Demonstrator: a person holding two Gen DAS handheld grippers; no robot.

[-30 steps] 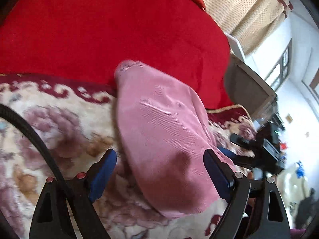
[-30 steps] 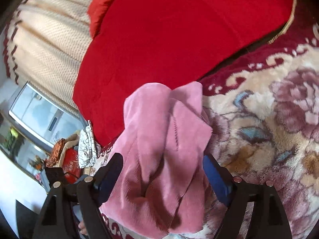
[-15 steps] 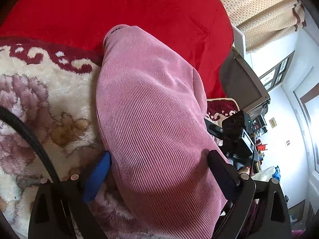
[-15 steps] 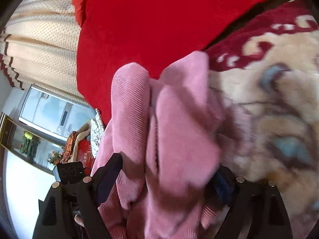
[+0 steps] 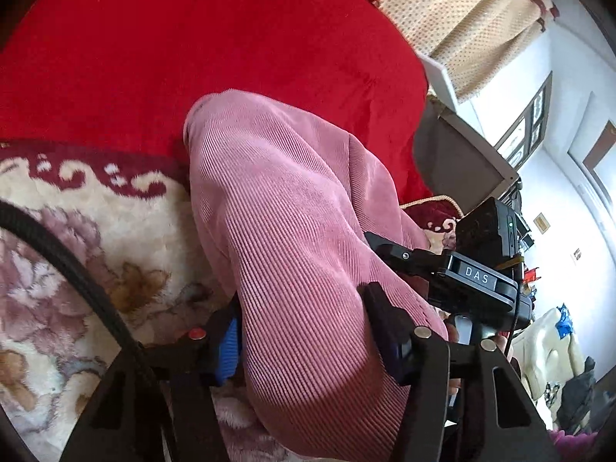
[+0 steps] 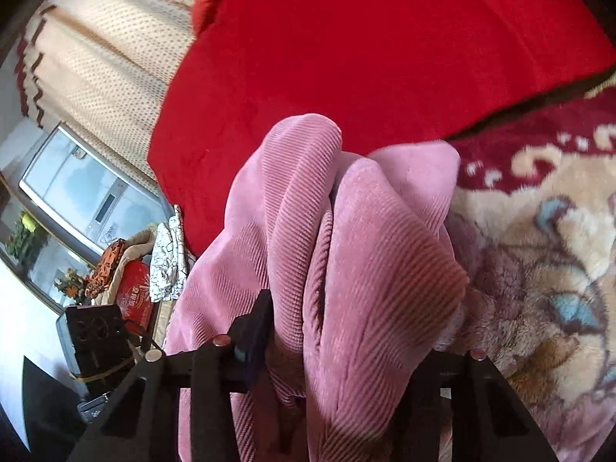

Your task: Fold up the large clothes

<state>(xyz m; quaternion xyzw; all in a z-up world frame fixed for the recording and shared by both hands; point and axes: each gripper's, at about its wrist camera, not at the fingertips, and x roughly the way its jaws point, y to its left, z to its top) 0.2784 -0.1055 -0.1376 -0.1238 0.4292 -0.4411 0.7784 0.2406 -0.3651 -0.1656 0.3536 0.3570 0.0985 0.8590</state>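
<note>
Corduroy garment, pink, bunched over floral blanket: we hold it with left gripper and right gripper clamped on thick folds; bulky layers may slip, skewing our fold.

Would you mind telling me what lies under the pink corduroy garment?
Around the pink corduroy garment a floral plush blanket shows, with a red cover behind. What lies directly beneath the cloth is hidden.

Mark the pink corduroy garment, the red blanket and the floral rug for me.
pink corduroy garment (image 5: 292,231), left wrist view, ribbed upper face.
red blanket (image 6: 385,50), right wrist view, flat middle.
floral rug (image 5: 77,238), left wrist view, purple flower.
</note>
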